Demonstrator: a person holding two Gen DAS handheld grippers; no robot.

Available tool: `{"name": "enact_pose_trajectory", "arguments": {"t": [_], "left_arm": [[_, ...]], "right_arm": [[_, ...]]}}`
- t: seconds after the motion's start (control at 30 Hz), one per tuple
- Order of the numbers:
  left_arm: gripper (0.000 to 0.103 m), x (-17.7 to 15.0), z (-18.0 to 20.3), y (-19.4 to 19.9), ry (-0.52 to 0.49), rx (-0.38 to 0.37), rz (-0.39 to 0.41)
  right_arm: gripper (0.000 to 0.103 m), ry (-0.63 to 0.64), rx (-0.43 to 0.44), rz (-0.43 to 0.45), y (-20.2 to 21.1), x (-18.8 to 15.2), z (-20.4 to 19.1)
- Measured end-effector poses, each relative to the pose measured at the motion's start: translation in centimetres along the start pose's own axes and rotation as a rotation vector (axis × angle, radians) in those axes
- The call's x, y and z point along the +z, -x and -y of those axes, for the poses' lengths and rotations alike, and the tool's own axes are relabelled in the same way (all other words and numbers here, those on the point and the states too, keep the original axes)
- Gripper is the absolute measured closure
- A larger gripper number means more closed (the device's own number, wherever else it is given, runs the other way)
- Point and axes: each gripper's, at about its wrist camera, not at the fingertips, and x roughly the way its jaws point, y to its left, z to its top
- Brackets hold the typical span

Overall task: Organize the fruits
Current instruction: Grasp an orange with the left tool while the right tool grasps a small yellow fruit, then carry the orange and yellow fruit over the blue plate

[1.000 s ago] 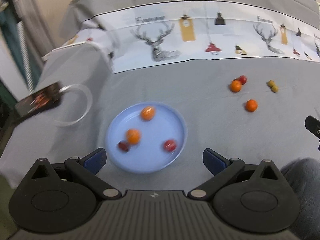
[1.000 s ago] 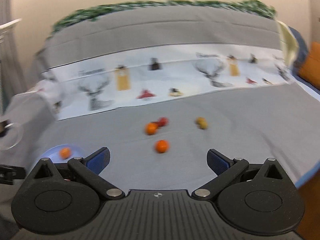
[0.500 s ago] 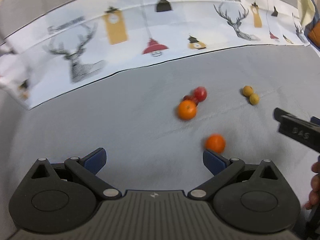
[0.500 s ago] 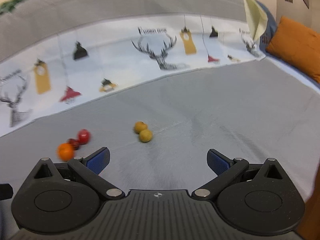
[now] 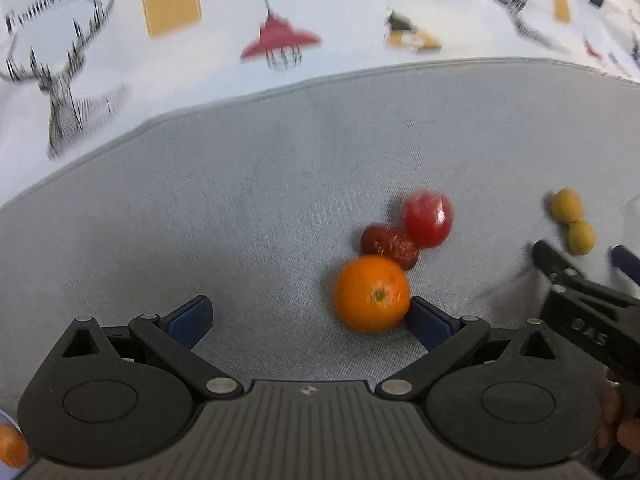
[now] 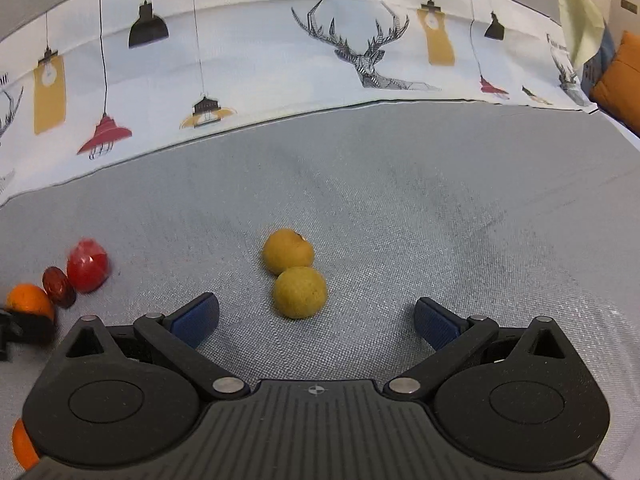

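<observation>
In the left wrist view an orange (image 5: 372,293) lies on the grey cloth, just left of my left gripper's right finger. My left gripper (image 5: 310,318) is open and empty. A dark red date (image 5: 390,247) and a red tomato (image 5: 427,218) lie just behind the orange. Two yellow fruits (image 5: 572,222) lie to the right, by my right gripper (image 5: 580,264). In the right wrist view my right gripper (image 6: 316,320) is open and empty, with the two yellow fruits (image 6: 294,274) touching each other between and just beyond its fingers. The orange (image 6: 29,300), date (image 6: 59,286) and tomato (image 6: 87,266) show at left.
A white printed cloth band (image 6: 280,60) with deer and lamps runs across the back. An orange cushion (image 6: 618,80) is at the far right. Another orange (image 5: 12,446) shows at the lower left corner of the left wrist view, and one (image 6: 24,444) in the right wrist view.
Both grippers have moved forward and closer to the loose fruits. The blue plate has left the left view. The orange now sits by my left gripper's right finger; the yellow pair is centred before my right.
</observation>
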Motion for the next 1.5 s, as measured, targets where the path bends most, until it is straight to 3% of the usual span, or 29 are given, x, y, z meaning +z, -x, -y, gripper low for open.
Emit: {"name": "enact_pose_trajectory", "arguments": {"t": [0.3, 0.37, 0.4, 0.47, 0.67, 0.87, 1.0, 1.17, 1.33, 1.5], "left_arm": [[0.001, 0.6, -0.2, 0.6, 0.008, 0.029, 0.056], [0.024, 0.4, 0.0, 1.4, 0.002, 0.024, 0.113], [0.065, 0.5, 0.2, 1.7, -0.015, -0.005, 0.129], [0.064, 0.6, 0.4, 1.8, -0.046, -0.026, 0.116], [0.064, -0.9, -0.9, 4.7, -0.041, -0.077, 0.150], [0.064, -4.1, -3.4, 11.5, -0.009, -0.079, 0.180], [0.064, -8.6, -5.9, 17.9, -0.001, -0.062, 0.204], [0.064, -15.5, -9.4, 24.6, 0.035, -0.030, 0.188], [0.064, -21.2, -11.9, 28.5, 0.075, 0.013, 0.114], [0.064, -25.8, -13.7, 31.8, 0.087, 0.014, 0.128]], "right_arm": [[0.001, 0.005, -0.009, 0.013, -0.1, 0.0, 0.0], [0.005, 0.008, -0.009, 0.001, 0.0, 0.2, 0.0], [0.033, 0.001, -0.002, -0.004, 0.1, 0.4, 0.0], [0.076, 0.028, 0.004, 0.021, 0.8, 0.8, -0.3], [0.076, -0.041, 0.000, -0.050, 2.0, 1.1, 1.0], [0.076, -0.121, 0.032, -0.026, 8.4, -0.6, 2.3], [0.076, -0.124, 0.101, 0.048, 15.5, -1.4, 1.9], [0.076, -0.085, 0.241, 0.079, 24.8, -3.1, 0.0], [0.076, -0.027, 0.340, 0.072, 31.7, -5.3, -2.3], [0.076, 0.031, 0.402, 0.080, 36.6, -7.3, -5.1]]}}
